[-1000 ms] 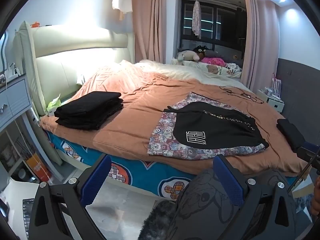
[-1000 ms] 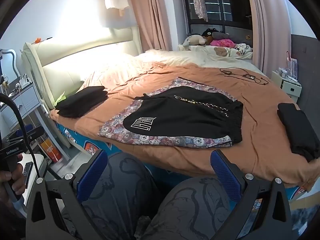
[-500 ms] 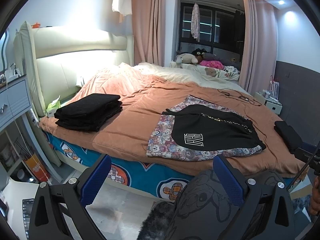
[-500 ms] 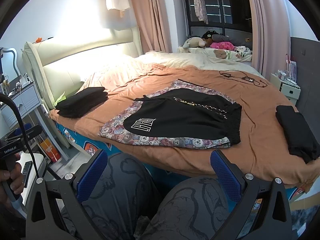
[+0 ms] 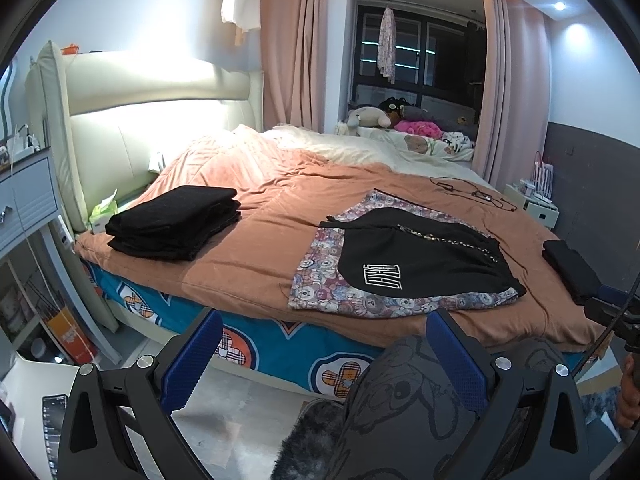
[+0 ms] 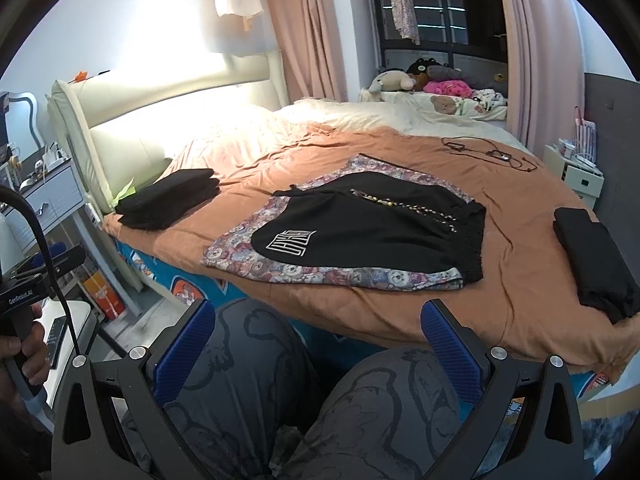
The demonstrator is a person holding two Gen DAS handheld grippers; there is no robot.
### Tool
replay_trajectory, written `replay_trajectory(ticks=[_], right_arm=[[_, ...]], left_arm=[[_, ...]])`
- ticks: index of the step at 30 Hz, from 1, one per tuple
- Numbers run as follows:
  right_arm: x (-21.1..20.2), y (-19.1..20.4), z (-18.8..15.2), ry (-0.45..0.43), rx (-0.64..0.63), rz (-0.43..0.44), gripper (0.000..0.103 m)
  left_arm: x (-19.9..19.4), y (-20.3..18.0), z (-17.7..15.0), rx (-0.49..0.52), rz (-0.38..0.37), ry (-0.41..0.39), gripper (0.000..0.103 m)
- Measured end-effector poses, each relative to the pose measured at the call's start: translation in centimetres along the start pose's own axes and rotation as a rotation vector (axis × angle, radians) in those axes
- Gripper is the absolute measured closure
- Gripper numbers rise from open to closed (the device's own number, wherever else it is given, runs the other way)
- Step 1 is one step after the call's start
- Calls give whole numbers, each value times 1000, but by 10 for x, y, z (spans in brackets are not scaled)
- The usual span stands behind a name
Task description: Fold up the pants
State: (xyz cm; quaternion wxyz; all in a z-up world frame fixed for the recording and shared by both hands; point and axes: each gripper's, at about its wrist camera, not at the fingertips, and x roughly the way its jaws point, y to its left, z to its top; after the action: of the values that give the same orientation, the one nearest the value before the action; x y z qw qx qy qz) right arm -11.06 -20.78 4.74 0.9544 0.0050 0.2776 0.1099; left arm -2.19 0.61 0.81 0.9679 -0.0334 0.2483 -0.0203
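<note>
Shorts sitting flat, grippers hanging back

Black shorts point(image 5: 424, 256) are lying spread on a bear-print cloth point(image 5: 332, 284) atop the bed point(image 5: 248, 264). Left gripper point(image 5: 324, 364) and right gripper point(image 6: 318, 346) are hovering wide open and empty, well short of them.

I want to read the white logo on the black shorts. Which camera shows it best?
The right wrist view: the black shorts lie nearer the picture's middle, with the logo larger. The left wrist view shows the same logo, smaller and further to the side. The lettering is unreadable in both.

Bed point(image 5: 256, 240) under clothes, black stacks point(image 5: 176, 222)
</note>
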Motion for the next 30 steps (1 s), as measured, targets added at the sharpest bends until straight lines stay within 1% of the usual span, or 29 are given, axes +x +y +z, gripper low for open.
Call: replay_trajectory(ticks=[30], right_arm=[[0, -3, 3, -6, 23, -2, 0]], left_arm=[[9, 1, 2, 3, -15, -4, 0]])
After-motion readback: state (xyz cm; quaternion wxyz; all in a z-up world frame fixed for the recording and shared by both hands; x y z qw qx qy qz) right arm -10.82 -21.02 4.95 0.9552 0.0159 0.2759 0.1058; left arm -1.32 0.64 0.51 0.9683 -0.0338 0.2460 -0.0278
